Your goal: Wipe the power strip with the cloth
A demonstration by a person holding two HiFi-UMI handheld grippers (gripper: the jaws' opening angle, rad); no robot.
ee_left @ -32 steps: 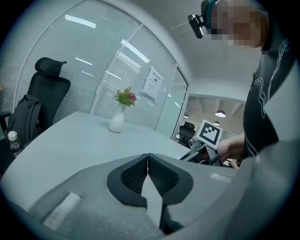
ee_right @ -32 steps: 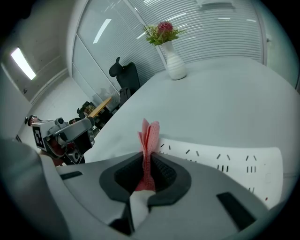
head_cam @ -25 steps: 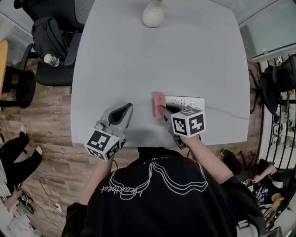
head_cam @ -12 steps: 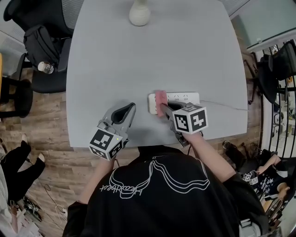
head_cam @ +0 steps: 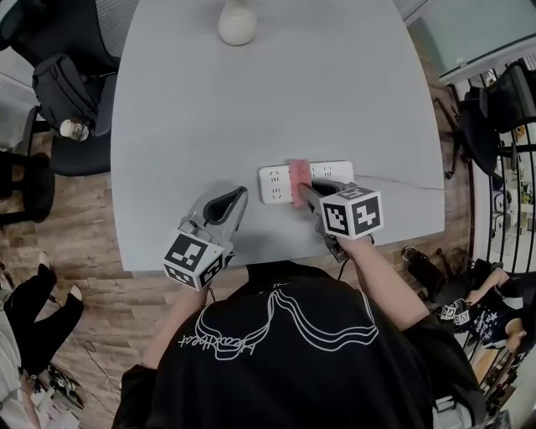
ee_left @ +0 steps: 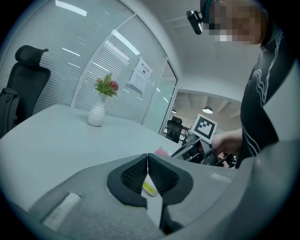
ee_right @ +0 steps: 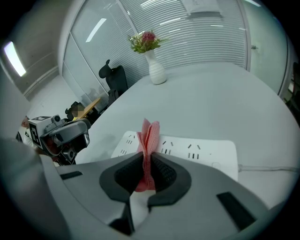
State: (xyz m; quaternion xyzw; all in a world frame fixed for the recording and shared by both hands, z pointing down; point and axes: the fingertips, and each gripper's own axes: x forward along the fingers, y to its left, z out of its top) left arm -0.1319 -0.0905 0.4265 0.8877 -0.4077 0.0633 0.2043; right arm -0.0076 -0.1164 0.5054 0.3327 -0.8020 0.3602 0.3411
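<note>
- Head view first: the white plastic power strip (head_cam: 276, 183) lies flat near the front edge of the smooth grey table (head_cam: 251, 100). It is a long rectangle with rounded corners and rows of sockets, and its thin cable (head_cam: 402, 183) trails off to the right.
- Right gripper (head_cam: 303, 191) has its jaws clamped on the cloth (head_cam: 300, 176), a thin, pink, crinkled fabric bunched into upright folds. The ribbed black pads pinch it tight, and the free end sits on the strip's top face, near its middle.
- Left gripper (head_cam: 239, 194) sits just left of the strip and apart from it. Its jaws are pressed together at the tips, with nothing between them.
- At the far side of the table stands a white, bulb-shaped vase (head_cam: 237, 23) holding a small bunch of flowers (ee_right: 146, 40).
</note>
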